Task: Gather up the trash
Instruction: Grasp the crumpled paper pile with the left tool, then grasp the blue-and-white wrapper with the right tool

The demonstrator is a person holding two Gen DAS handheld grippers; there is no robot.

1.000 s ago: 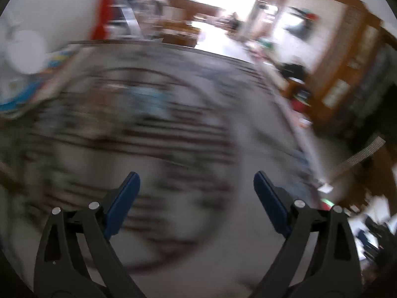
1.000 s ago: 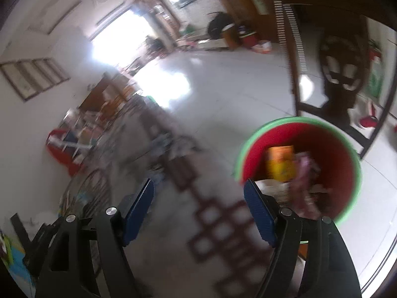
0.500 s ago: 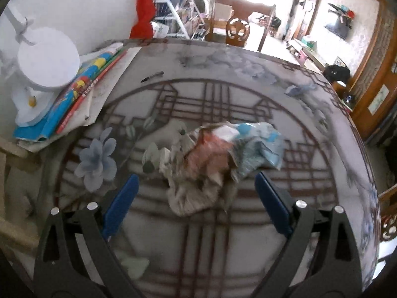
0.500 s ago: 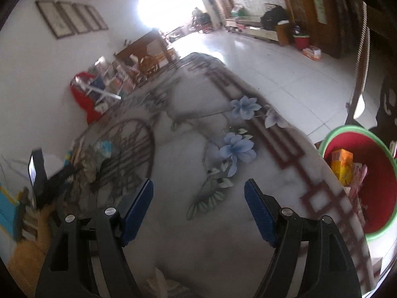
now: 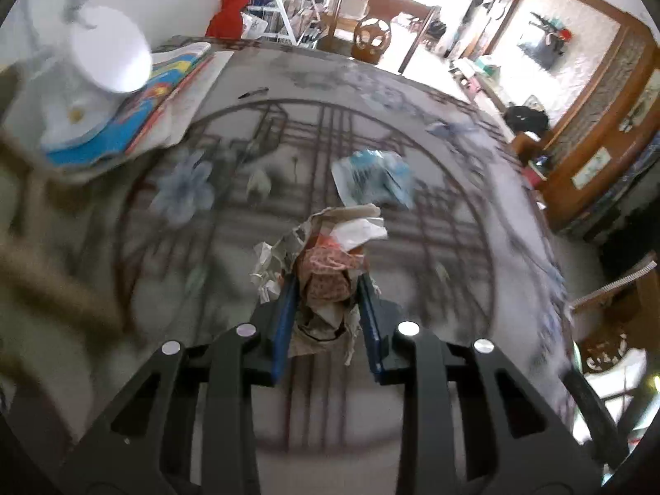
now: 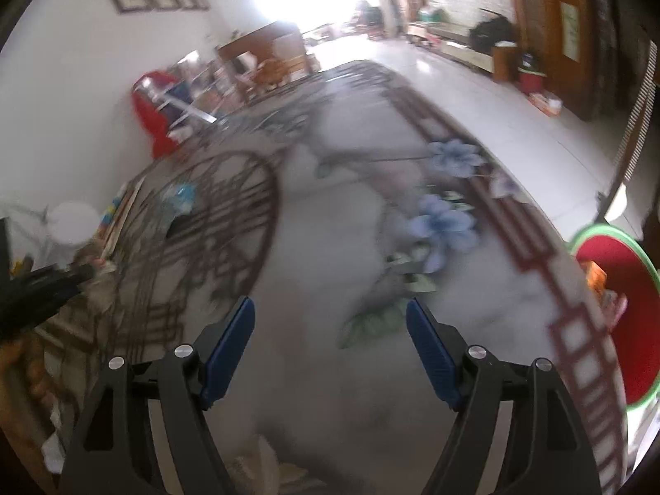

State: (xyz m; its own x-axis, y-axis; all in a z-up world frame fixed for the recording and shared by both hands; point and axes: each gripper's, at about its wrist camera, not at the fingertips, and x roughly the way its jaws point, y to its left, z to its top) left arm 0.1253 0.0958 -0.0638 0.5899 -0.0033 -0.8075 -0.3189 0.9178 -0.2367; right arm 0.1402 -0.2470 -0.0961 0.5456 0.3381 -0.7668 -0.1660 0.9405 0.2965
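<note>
No lettering is readable anywhere (both views blurred).

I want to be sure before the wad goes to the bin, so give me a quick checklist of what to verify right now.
1. Left claw shut on the crumpled paper wad: ok; its jaws have just closed, both pads pressing the paper.
2. Whole wad caught: cannot tell; loose flaps stick out above and to the left of the pads.
3. Blue wrapper collected: not ok; it lies on the table beyond the wad.
4. Right claw free for the next piece: ok; open, nothing between its pads.
5. Red bin in sight: ok; past the table's edge, already holding trash.
6. Wad lifted clear of the table: cannot tell.
</note>
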